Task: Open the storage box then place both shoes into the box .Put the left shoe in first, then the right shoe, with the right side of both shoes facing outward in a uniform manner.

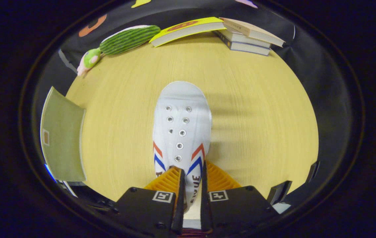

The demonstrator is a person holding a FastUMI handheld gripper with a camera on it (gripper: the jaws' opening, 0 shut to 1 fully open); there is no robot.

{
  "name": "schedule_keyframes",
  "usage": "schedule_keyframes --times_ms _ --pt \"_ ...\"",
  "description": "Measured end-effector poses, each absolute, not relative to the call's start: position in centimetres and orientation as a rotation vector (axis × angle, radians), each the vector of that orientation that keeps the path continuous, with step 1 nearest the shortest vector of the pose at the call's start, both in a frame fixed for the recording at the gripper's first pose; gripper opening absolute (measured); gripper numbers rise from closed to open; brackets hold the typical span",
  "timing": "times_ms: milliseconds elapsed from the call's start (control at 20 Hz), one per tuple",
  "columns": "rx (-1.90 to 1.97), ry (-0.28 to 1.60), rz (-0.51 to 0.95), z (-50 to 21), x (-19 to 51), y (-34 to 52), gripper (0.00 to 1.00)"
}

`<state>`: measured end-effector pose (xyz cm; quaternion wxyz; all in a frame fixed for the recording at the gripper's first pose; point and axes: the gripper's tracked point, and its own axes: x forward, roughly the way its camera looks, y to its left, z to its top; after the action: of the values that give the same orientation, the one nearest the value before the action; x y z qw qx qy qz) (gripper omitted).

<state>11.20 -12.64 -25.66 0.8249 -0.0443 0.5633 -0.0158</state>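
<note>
A white canvas shoe [180,129] with red and blue chevrons and metal eyelets is held by its heel end, toe pointing away from me over the wooden table [257,115]. My gripper [191,180] is shut on the shoe, one finger pressing each side of its collar. The shoe looks lifted a little, casting a soft shadow to its right. To the left of the fingers stands the pale green open lid [63,135] of the storage box; the box's inside is hidden.
At the table's far edge lie a green plush toy [121,43], a yellow book [188,29] and a stack of books [247,38]. Dark fixtures [279,191] sit near the right finger.
</note>
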Motion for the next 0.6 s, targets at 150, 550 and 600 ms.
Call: schedule_keyframes --times_ms 150,550,600 --pt "0.007 1.170 -0.029 -25.8 11.5 -12.6 0.17" --pt "0.150 1.151 0.037 -24.0 10.9 -10.7 0.06" --pt "0.142 1.135 0.039 -23.3 10.9 -10.4 0.06"
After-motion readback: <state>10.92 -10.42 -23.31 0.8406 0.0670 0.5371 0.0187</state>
